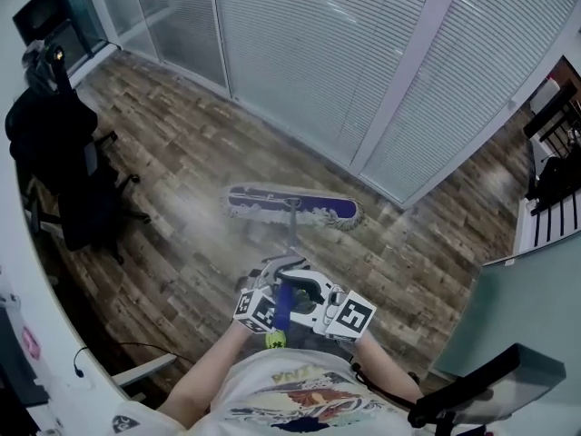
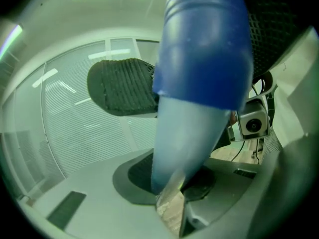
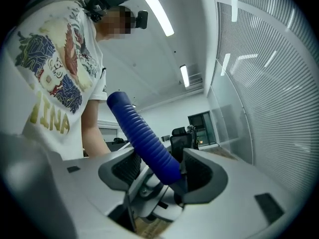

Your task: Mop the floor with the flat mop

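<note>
The flat mop's head (image 1: 290, 207), purple with a pale fringe, lies on the wooden floor ahead of me. Its thin pole (image 1: 291, 234) rises toward me and ends in a blue grip (image 1: 282, 305). Both grippers hold that grip side by side at my waist: the left gripper (image 1: 265, 300) on the left, the right gripper (image 1: 329, 309) on the right. In the left gripper view the blue handle (image 2: 204, 44) fills the middle, clamped between the dark pads (image 2: 122, 86). In the right gripper view the ribbed blue grip (image 3: 144, 138) runs up between the pads (image 3: 202, 171), which press on it.
A black office chair (image 1: 64, 171) with a dark garment stands at the left. A glass partition with blinds (image 1: 363, 53) crosses behind the mop. A white rack (image 1: 554, 216) and a desk edge (image 1: 517, 334) are at the right. A cable (image 1: 100, 352) lies on the floor at lower left.
</note>
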Demonstrator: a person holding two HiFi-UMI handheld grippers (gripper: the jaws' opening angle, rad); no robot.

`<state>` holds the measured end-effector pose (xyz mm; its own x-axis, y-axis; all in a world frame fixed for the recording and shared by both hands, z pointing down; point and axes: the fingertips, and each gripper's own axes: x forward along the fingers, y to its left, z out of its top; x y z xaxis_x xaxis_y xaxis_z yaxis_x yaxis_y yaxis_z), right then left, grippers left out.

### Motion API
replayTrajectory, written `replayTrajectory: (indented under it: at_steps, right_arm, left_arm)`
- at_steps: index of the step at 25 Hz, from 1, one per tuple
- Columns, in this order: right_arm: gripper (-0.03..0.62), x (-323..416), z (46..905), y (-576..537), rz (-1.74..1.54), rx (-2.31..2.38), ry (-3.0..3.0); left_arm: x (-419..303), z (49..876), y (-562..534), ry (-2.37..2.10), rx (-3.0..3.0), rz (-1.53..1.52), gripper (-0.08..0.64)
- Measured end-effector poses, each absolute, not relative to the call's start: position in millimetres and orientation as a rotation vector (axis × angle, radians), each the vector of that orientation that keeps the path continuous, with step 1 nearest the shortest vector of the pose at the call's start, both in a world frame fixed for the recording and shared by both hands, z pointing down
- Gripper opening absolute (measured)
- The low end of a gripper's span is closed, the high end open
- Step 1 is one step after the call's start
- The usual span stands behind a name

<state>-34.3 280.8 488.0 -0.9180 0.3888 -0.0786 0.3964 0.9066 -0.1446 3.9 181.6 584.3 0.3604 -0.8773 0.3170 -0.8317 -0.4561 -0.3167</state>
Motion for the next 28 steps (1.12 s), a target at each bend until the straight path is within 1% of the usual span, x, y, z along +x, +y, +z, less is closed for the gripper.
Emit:
replayTrajectory:
  at_steps: [7, 12, 16, 21, 28]
  right_arm:
    - [0.258, -96.5, 487.7, 132.4, -0.342, 0.580, 3.010]
    - [0.258, -125.9, 492.4, 23.4, -0.393, 0.535, 2.996]
    - [0.258, -150.0, 489.6, -33.9, -0.408, 0.516, 2.993]
    - [0.258, -155.2, 484.8, -47.8, -0.426, 0.505, 3.000]
    - [0.256, -131.0, 484.3, 5.8, -0.420, 0.562, 3.028]
  left_arm:
    - [-61.9, 584.0, 37.9, 1.561, -2.509, -0.739, 0.056]
    - [-91.4, 591.0, -68.4, 1.520, -2.524, -0.776, 0.057]
    - [-113.3, 587.6, -124.6, 1.514, -2.544, -0.779, 0.057]
    - [-118.3, 585.4, -137.6, 1.498, -2.561, -0.806, 0.057]
    - [-96.7, 583.7, -87.9, 1.564, -2.548, -0.773, 0.057]
